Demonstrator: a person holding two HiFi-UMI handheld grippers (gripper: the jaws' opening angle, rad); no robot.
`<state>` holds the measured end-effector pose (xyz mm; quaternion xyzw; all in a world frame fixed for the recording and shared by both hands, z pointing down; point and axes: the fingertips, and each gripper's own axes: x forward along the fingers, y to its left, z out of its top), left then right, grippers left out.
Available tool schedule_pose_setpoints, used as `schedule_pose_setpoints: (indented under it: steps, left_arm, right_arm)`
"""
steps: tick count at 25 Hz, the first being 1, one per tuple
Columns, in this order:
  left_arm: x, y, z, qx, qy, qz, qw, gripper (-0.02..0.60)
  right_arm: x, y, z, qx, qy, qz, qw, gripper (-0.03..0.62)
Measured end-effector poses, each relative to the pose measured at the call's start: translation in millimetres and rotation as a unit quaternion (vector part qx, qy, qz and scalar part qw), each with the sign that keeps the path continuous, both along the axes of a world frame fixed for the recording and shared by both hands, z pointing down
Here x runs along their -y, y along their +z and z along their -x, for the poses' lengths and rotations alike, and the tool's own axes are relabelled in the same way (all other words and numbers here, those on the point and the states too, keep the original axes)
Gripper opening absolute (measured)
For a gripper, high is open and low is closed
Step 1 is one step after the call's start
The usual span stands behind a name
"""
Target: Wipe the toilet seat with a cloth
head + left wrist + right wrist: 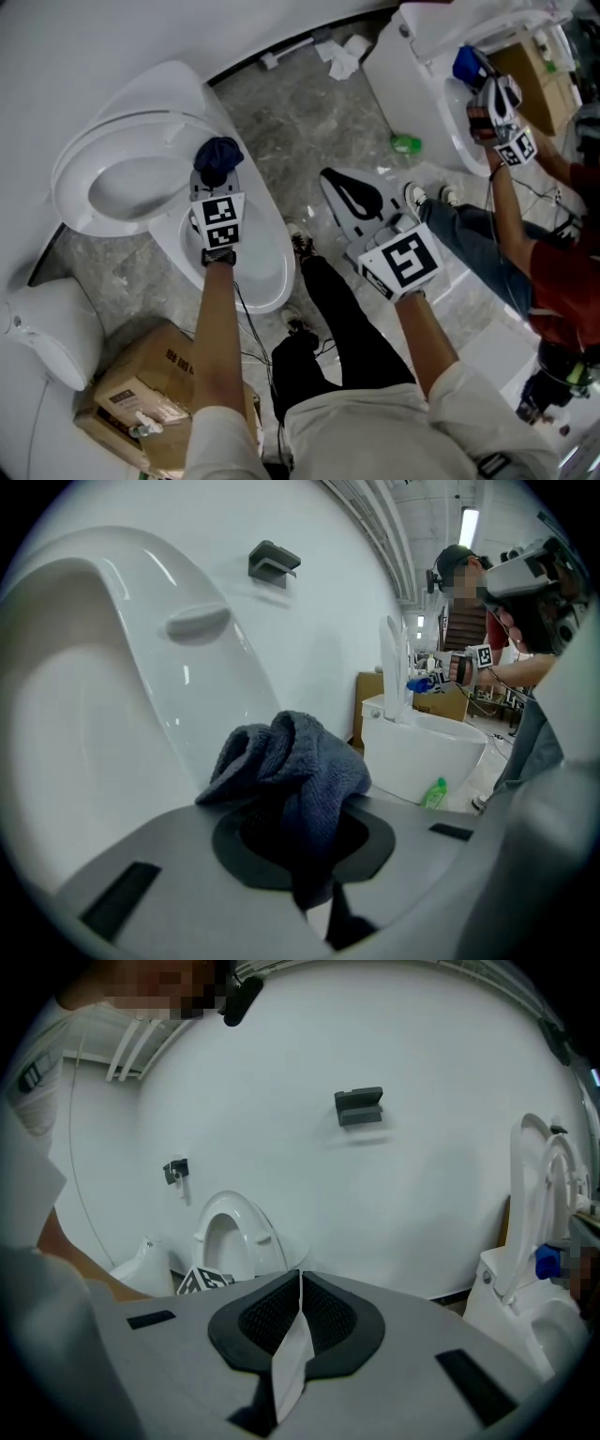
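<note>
- Toilet seat (89, 159): white, raised upright at the back of the toilet bowl (267, 267) on the left of the head view, its oval opening facing the camera. In the left gripper view its pale underside fills the left half, with a small oblong bumper (197, 621) on it.
- Cloth (291, 766): dark blue, bunched into a wad that sticks up past the fingertips. In the head view it sits just in front of the raised seat's right edge, above the bowl's rim. No view shows whether it touches the seat.
- Left gripper (217, 176): its fingers are clamped on the cloth, which fills the gap between them. The gripper points at the raised seat.
- Right gripper (359, 202): held over the floor, well apart from the toilet, to the right of the person's dark trouser leg. Its fingers (262, 1316) are pressed together with nothing between them.
- Floor (309, 122): grey and marbled. A green bottle (405, 143) lies on it near a second toilet (412, 89) at the upper right.
- Second person (553, 253): on the right, holding a gripper with a blue cloth at the second toilet.
- Cardboard box (141, 389): at the lower left, beside the left arm.
</note>
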<state>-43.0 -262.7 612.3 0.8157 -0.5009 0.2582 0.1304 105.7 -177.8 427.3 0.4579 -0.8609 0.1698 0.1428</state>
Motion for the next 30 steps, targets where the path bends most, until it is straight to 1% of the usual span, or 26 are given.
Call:
schedule_pose_setpoints:
  steps: [4, 12, 15, 18, 19, 21, 26, 30]
  left_arm:
    - [-6.5, 17.7, 0.1, 0.007, 0.004, 0.027, 0.9996, 0.037]
    - [-16.4, 27.0, -1.2, 0.019, 0.024, 0.03, 0.9991, 0.037]
    - [-25.6, 39.8, -2.5, 0.019, 0.033, 0.053, 0.9978, 0.037]
    - [-35.3, 63.1, -5.1, 0.016, 0.035, 0.071, 0.9967, 0.037]
    - [-37.7, 70.8, -4.2, 0.015, 0.031, 0.08, 0.9962, 0.037]
    - [-38.0, 82.0, 2.7, 0.01, 0.009, 0.101, 0.9948, 0.037]
    - [-36.2, 108.6, 20.7, -0.019, -0.049, 0.144, 0.9881, 0.037]
    - [-32.3, 115.8, 22.8, -0.036, -0.068, 0.154, 0.9851, 0.037]
  right_arm:
    - [-2.3, 7.5, -0.2, -0.004, -0.001, 0.009, 1.0, 0.029]
    - [-8.6, 18.0, 8.7, 0.0, -0.005, 0.023, 1.0, 0.029]
    - [-10.6, 17.9, 13.0, 0.0, -0.011, 0.023, 1.0, 0.029]
    - [-12.3, 21.8, 15.0, -0.006, -0.017, 0.027, 0.999, 0.03]
    - [-12.9, 24.0, 15.3, -0.007, -0.017, 0.029, 0.999, 0.029]
    - [-12.9, 28.2, 15.4, -0.009, -0.018, 0.031, 0.999, 0.03]
    - [-13.3, 36.1, 11.7, -0.018, -0.021, 0.04, 0.999, 0.029]
    - [-11.1, 41.1, 7.3, -0.022, -0.023, 0.045, 0.999, 0.029]
